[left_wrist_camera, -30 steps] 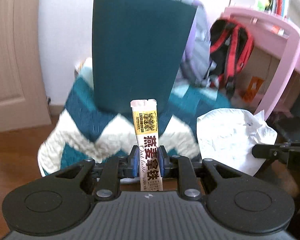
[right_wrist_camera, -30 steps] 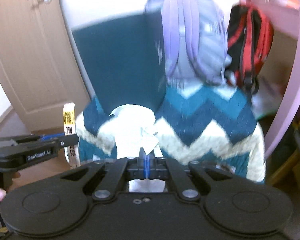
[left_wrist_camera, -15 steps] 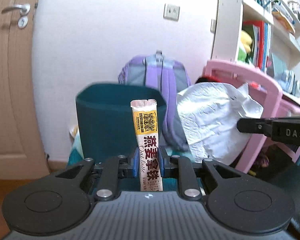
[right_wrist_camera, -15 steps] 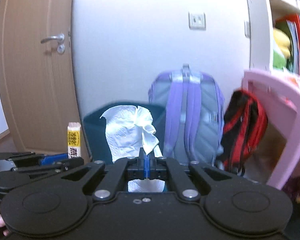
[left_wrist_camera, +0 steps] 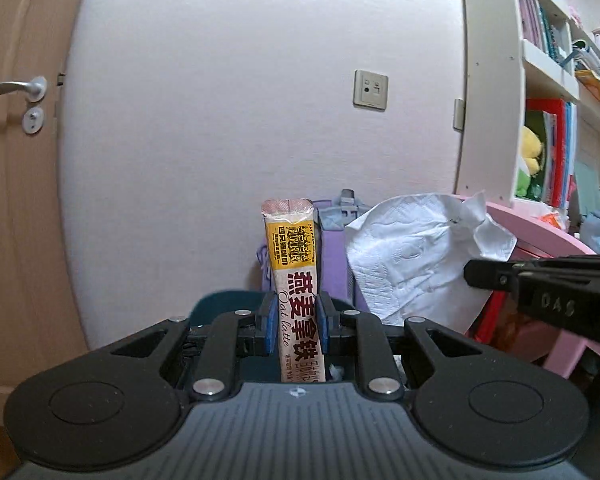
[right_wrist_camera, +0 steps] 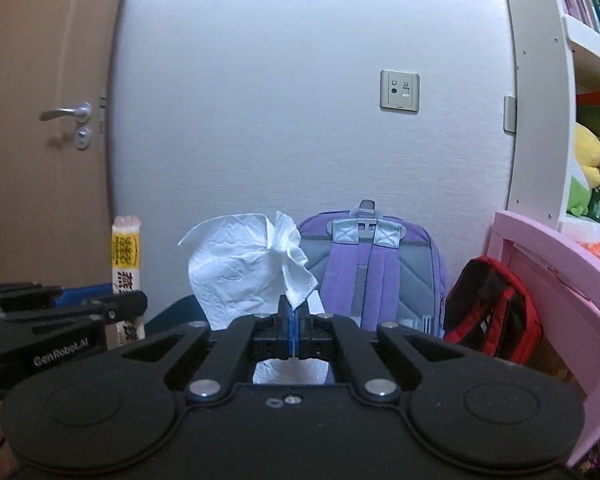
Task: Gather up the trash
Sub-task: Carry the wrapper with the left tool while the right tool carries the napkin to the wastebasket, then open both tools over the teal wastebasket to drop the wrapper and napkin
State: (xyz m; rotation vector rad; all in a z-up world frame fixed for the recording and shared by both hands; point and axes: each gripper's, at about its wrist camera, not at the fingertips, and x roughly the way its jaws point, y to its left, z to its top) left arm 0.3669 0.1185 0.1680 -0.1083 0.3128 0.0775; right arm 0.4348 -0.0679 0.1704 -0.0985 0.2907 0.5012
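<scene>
- With both pieces of trash already gripped, the next move turns on the dark teal bin [left_wrist_camera: 220, 304]: its rim shows just below and ahead of both claws, mostly hidden behind them.
- Left claw [left_wrist_camera: 298, 328] is clenched on the oat latte sachet [left_wrist_camera: 296, 272], long axis upright.
- Right claw [right_wrist_camera: 294, 336] is clamped fully on the crumpled tissue [right_wrist_camera: 240, 272], beside the sachet.
- Purple backpack [right_wrist_camera: 380, 272] stands behind the bin, red backpack [right_wrist_camera: 496, 308] and pink chair [right_wrist_camera: 560, 280] to its right; nothing is seen blocking the drop.

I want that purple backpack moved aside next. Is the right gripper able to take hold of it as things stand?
Probably not yet. The right gripper has its jaws shut on the white tissue, so it has no free grip. The purple backpack stands unblocked against the wall, beyond the tissue.
</scene>
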